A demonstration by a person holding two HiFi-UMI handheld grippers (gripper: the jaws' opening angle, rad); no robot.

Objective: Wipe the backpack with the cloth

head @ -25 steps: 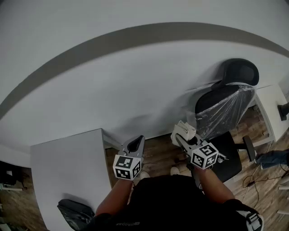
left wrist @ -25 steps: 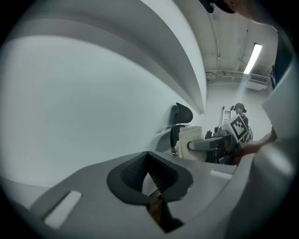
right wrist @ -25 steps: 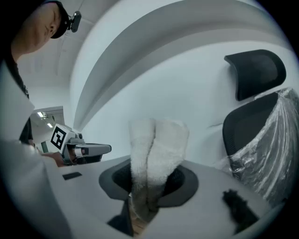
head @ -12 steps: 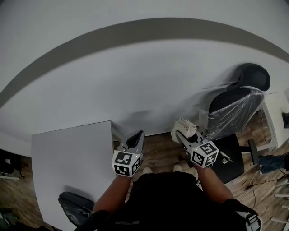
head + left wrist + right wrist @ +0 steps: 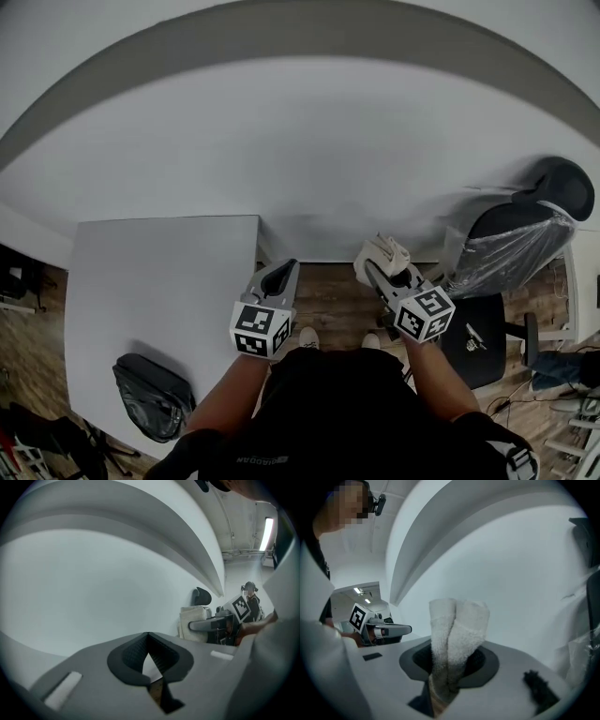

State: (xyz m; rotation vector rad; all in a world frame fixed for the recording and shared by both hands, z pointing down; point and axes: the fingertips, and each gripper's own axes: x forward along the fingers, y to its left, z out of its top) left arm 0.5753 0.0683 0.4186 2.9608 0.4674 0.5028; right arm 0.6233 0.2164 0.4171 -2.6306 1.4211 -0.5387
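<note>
The right gripper (image 5: 379,270) was clamped on a folded white cloth (image 5: 384,251). The left gripper (image 5: 279,277) was closed, empty. The black backpack (image 5: 150,398) lay on the desk (image 5: 159,272), well left of it.

Office, sparsely furnished: white desk (image 5: 159,272), plastic-wrapped swivel chair (image 5: 511,246), wood-plank floor (image 5: 328,302), bare white wall (image 5: 309,159).
</note>
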